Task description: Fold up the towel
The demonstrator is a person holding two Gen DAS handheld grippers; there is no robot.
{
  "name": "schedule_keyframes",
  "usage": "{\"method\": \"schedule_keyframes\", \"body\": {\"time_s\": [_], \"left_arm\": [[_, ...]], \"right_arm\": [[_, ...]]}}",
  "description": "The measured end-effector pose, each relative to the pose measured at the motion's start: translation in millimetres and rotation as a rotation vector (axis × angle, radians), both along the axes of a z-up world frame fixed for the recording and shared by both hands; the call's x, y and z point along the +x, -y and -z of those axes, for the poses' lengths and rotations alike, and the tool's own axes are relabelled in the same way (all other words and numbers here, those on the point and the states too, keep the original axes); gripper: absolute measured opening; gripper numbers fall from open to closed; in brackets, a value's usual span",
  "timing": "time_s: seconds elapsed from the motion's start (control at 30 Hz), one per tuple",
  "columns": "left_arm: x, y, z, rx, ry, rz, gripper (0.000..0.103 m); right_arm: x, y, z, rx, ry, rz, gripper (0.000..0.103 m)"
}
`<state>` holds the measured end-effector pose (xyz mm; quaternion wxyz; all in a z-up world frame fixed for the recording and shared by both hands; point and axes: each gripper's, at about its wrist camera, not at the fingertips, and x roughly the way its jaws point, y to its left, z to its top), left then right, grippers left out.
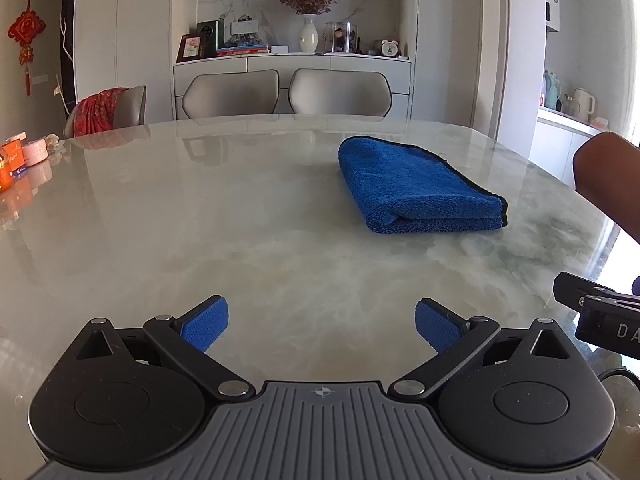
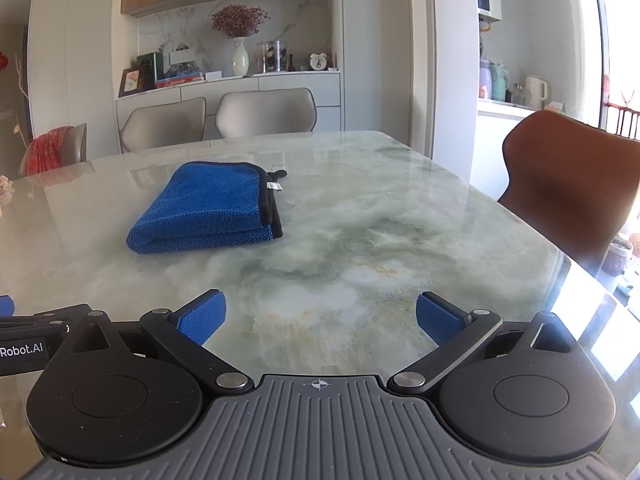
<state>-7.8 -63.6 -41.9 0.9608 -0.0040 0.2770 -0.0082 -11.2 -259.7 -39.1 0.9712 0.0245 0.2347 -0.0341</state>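
Observation:
A blue towel with black trim [image 1: 416, 188] lies folded in a thick rectangle on the marble table [image 1: 200, 220]. It also shows in the right wrist view [image 2: 208, 208], with a small white tag at its far right corner. My left gripper [image 1: 322, 326] is open and empty, held over the table well short of the towel, which lies ahead and to the right. My right gripper [image 2: 320, 322] is open and empty, with the towel ahead and to the left. The right gripper's body shows at the right edge of the left wrist view [image 1: 600, 312].
Two grey chairs [image 1: 288, 92] stand at the table's far side. A brown chair [image 2: 568, 184] stands at the right side. Orange and pink boxes [image 1: 20, 156] sit on the table's far left. A chair with red cloth [image 1: 108, 110] stands far left.

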Motion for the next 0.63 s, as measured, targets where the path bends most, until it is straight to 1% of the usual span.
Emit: {"method": "schedule_keyframes", "body": {"time_s": [0.43,0.63], "left_arm": [[-1.2,4.9,0.0,0.024,0.008,0.008,0.102],[-2.2,5.1,0.3,0.016,0.014,0.013,0.102]], "right_arm": [[-1.4,1.6,-0.2,0.009,0.006,0.001,0.103],[-1.5,0.9,0.2,0.01,0.008,-0.002,0.103]]}}
